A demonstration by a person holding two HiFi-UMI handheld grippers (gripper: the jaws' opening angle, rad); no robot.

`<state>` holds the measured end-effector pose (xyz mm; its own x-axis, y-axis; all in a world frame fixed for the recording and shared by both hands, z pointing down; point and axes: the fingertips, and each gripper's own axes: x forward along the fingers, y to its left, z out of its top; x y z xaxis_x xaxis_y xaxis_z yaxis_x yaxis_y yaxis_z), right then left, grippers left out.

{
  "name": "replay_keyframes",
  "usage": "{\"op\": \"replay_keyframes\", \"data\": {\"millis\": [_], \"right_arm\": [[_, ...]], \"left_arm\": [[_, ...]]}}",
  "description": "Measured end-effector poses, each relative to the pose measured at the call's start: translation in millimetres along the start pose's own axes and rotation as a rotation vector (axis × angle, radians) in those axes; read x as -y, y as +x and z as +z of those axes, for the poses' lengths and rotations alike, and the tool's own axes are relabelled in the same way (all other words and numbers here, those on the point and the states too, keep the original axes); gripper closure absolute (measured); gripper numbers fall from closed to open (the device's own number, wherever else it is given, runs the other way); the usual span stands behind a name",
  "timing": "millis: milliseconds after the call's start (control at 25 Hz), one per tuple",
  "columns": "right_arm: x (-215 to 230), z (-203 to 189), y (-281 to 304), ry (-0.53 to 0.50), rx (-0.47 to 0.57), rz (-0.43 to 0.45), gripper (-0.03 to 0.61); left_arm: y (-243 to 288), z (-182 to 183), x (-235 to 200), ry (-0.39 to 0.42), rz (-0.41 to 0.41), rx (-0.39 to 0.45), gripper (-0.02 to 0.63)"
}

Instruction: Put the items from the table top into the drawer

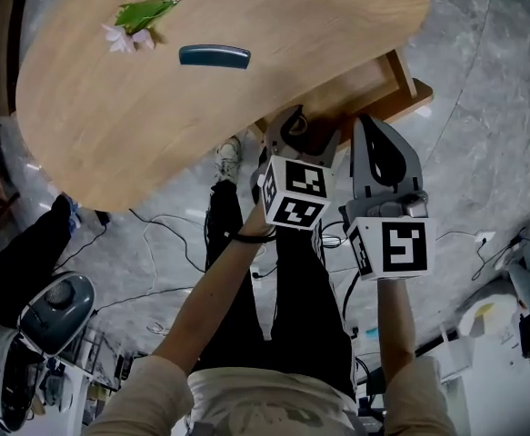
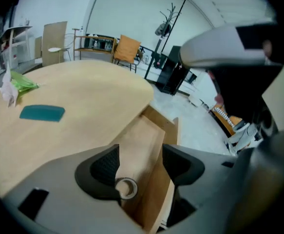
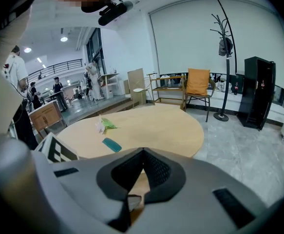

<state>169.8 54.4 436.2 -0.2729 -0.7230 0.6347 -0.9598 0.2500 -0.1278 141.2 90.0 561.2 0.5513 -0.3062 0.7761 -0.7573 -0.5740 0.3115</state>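
Hovering over drawer (image 2: pixel 141 136) at table (image 2: pixel 85 112) edge — left tool (image 2: pixel 141 163) spread, right tool (image 3: pixel 142 152) closed, both empty.

On my feed the left gripper (image 2: pixel 139 161) and right gripper (image 3: pixel 141 152) are grey shells with black ribbed pads (image 2: pixel 105 167) and black-and-white marker cubes (image 1: pixel 294 192), and lower centre I see a black wristband (image 1: pixel 253 236), pale short sleeves (image 1: pixel 146 381) and black trousers (image 1: pixel 292 307).

Large open office-like hall, grey marble floor (image 1: pixel 483 107), coat stand (image 3: pixel 227 67), orange-cushioned chair (image 3: pixel 198 88) and black cabinet (image 3: pixel 258 91) at right, mezzanine railing (image 3: pixel 59 66) and standing people (image 3: pixel 58 87) far left.
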Motion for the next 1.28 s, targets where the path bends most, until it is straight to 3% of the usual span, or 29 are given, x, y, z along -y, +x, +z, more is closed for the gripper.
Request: {"op": "replay_keyframes", "data": {"millis": [120,240,360,440,520,760,1280], "right_arm": [[-10,17,3,-0.012,0.029,0.001,0.574],[-23,41,6,-0.024,0.07,0.005,0.574],[-47,68,7,-0.04,0.111,0.023,0.574],[-66,85,8,-0.055,0.135,0.043,0.574],[-84,99,10,-0.074,0.156,0.064,0.574],[-123,118,19,-0.143,0.18,0.124,0.574],[-130,108,27,-0.143,0.154,0.137,0.574]], "left_arm": [[-35,38,-14,-0.053,-0.006,0.122,0.331],[-86,79,-34,-0.083,-0.003,0.257,0.406],[-153,122,-58,-0.1,0.026,0.447,0.602],[-197,147,-72,-0.137,0.023,0.579,0.605],[-230,159,-85,-0.157,0.03,0.64,0.606],[-274,158,-110,-0.113,0.103,0.691,0.606],[-269,150,-129,-0.091,0.131,0.66,0.606]]}}
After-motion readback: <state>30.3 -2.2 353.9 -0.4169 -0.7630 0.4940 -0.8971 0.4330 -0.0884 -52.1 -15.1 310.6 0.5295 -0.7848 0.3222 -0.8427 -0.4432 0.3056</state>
